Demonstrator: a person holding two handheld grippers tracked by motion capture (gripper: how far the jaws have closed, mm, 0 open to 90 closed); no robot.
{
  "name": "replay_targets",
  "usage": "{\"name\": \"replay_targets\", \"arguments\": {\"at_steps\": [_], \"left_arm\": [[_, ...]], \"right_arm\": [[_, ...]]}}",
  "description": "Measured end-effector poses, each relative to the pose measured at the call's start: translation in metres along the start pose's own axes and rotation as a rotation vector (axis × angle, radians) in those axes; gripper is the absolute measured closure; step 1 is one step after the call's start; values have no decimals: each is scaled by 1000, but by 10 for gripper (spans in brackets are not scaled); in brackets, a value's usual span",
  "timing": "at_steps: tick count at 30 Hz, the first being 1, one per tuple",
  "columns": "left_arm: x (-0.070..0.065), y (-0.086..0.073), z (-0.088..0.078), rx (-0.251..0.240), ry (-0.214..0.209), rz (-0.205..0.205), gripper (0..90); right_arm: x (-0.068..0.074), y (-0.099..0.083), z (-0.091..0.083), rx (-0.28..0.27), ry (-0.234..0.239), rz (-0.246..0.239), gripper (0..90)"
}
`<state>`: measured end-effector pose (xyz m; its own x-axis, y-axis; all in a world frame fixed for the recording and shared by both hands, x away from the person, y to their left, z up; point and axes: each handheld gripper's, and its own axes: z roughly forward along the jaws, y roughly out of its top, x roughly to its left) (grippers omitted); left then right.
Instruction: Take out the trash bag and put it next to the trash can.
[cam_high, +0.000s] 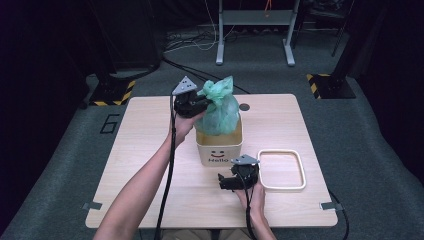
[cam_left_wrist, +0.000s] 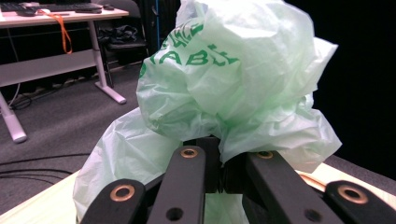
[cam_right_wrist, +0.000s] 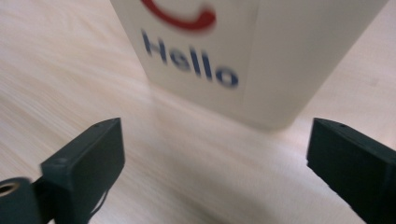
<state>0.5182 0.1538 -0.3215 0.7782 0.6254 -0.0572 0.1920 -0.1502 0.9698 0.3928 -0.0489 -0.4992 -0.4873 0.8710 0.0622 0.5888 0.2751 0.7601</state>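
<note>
A green plastic bag (cam_high: 220, 107) stands bunched in a cream bin (cam_high: 220, 152) printed with a smile and "Hello", at the middle of the wooden table (cam_high: 145, 150). My left gripper (cam_high: 200, 102) is at the bag's upper left, shut on its gathered neck. In the left gripper view the bag (cam_left_wrist: 233, 74) billows over the left gripper (cam_left_wrist: 219, 163), whose jaws pinch the crumpled film. My right gripper (cam_high: 222, 181) sits low in front of the bin, open. In the right gripper view the right gripper (cam_right_wrist: 215, 158) stands wide apart before the bin (cam_right_wrist: 219, 51), with nothing between its jaws.
A cream rectangular ring frame (cam_high: 282, 170) lies flat to the right of the bin. A small dark hole (cam_high: 244, 106) marks the table behind the bin. Beyond the table are a grey desk frame (cam_high: 255, 30) and stand bases with hazard tape (cam_high: 112, 92).
</note>
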Motion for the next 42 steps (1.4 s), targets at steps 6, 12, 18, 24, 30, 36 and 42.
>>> {"name": "replay_targets", "arguments": {"at_steps": [6, 12, 18, 24, 30, 36, 42], "left_arm": [[1, 5, -4, -14, 9, 2, 884], [3, 10, -8, -13, 17, 8, 884], [4, 16, -14, -24, 19, 18, 884], [6, 20, -19, -27, 29, 20, 884], [5, 22, -20, -25, 33, 25, 883], [7, 24, -24, -30, 39, 20, 883], [11, 29, -32, -43, 49, 22, 883]], "right_arm": [[7, -4, 13, 45, -34, -35, 0], [11, -10, 23, 74, -41, -38, 0], [10, -20, 25, 60, -62, -56, 13], [10, -19, 26, 69, -51, -41, 0], [10, -19, 26, 70, -52, -39, 0], [10, -19, 26, 69, -52, -39, 0], [10, -19, 26, 69, -53, -38, 0]]}}
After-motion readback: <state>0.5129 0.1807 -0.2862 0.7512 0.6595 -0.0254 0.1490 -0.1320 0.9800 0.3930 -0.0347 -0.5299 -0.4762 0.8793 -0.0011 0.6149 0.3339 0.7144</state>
